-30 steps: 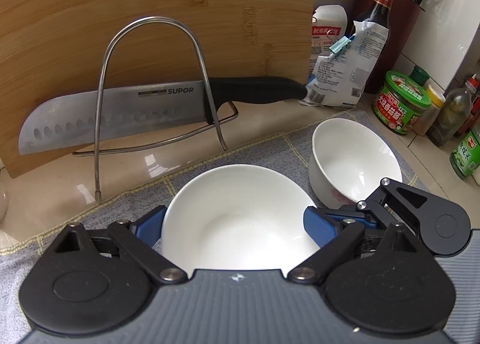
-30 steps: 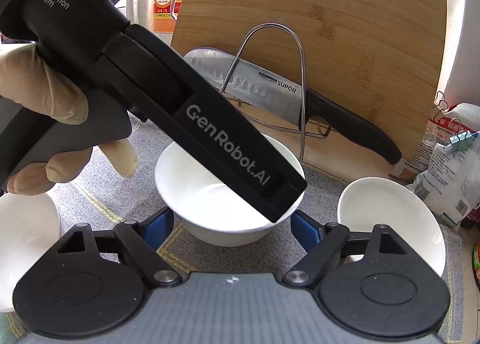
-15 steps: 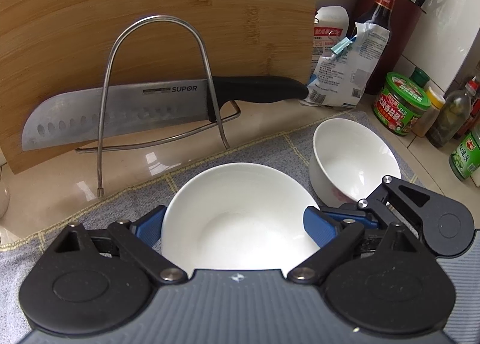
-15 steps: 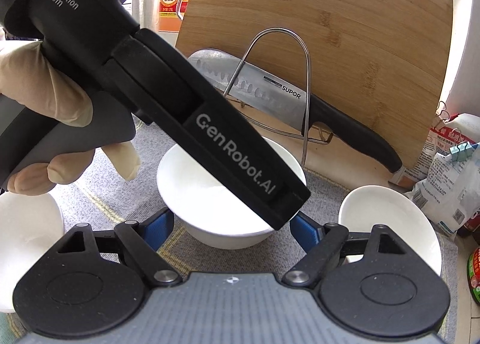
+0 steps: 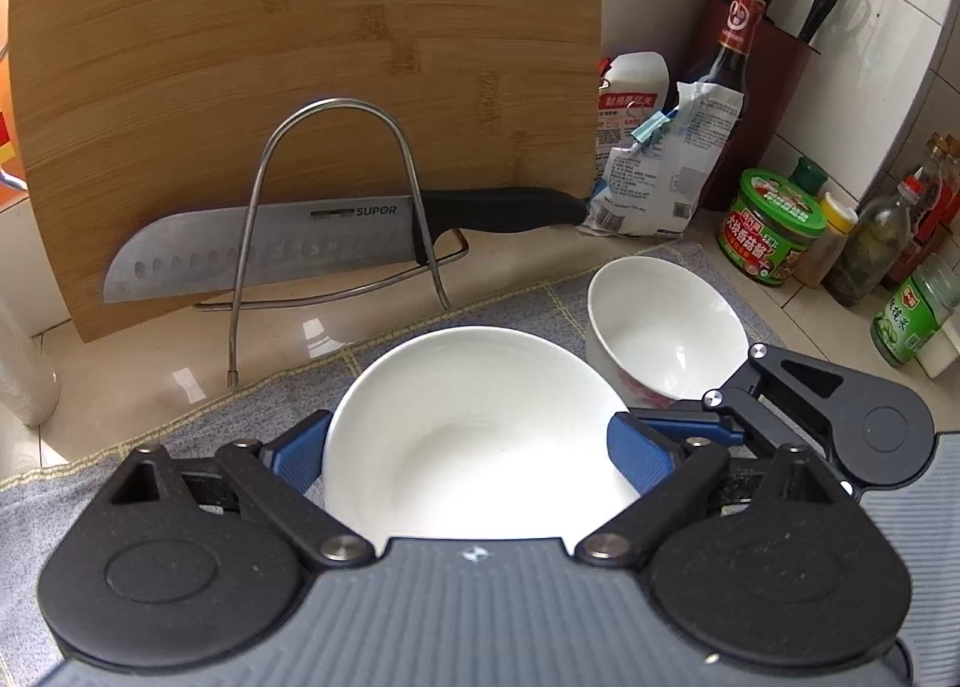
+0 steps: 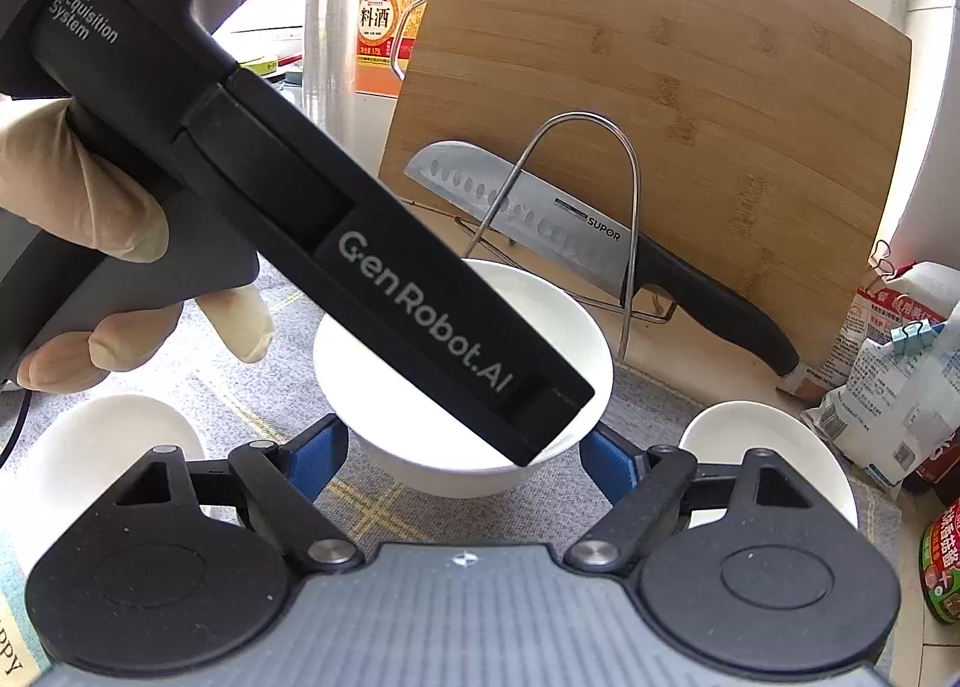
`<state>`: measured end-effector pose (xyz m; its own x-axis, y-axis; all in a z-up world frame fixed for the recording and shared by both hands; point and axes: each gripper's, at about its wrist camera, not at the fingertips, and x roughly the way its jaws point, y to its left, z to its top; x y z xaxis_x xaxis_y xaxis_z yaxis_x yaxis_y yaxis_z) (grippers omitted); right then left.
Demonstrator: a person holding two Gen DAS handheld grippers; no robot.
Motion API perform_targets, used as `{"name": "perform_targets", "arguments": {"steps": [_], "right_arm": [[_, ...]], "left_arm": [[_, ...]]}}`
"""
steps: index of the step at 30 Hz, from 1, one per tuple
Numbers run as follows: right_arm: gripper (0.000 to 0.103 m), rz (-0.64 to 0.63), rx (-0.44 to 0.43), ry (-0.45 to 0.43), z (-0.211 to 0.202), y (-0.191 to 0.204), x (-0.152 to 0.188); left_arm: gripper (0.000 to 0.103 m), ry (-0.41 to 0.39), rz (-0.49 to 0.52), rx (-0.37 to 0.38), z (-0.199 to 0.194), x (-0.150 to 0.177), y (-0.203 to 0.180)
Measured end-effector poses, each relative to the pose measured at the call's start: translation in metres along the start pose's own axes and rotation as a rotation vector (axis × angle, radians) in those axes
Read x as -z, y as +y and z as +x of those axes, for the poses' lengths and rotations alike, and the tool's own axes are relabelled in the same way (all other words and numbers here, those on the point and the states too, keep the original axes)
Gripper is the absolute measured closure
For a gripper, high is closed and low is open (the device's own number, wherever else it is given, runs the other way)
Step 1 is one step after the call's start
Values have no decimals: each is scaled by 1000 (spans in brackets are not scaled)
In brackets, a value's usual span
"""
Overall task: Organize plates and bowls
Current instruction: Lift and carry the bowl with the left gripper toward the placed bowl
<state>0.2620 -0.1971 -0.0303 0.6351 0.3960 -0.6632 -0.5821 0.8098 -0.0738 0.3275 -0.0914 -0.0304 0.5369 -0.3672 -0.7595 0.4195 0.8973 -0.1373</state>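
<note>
I judge white bowl [image 5: 474,435] glazed, slippery, breakable; left gripper [image 5: 474,450] jaws clamp its rim sides; right gripper [image 6: 462,462] jaws straddle it, contact unclear.

Three round white ceramic bowls [image 6: 462,381] [image 6: 774,459] [image 6: 102,447], one steel-bladed kitchen knife with a black handle [image 5: 336,243], one bent steel wire rack [image 5: 336,207], one large bamboo cutting board [image 5: 300,57], one dark red knife block [image 5: 774,57], two clipped paper food packets [image 5: 666,171] [image 5: 630,99] and one green-lidded round tub [image 5: 774,225].
</note>
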Motion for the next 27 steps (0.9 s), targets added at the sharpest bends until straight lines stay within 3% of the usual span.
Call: {"name": "perform_targets", "arguments": {"steps": [11, 27], "right_arm": [[16, -46, -39, -22, -30, 24, -6], [16, -112, -121, -18, -55, 66, -4]], "left_arm": [[8, -43, -15, -35, -51, 22, -7], [8, -39, -75, -85, -98, 66, -7]]}}
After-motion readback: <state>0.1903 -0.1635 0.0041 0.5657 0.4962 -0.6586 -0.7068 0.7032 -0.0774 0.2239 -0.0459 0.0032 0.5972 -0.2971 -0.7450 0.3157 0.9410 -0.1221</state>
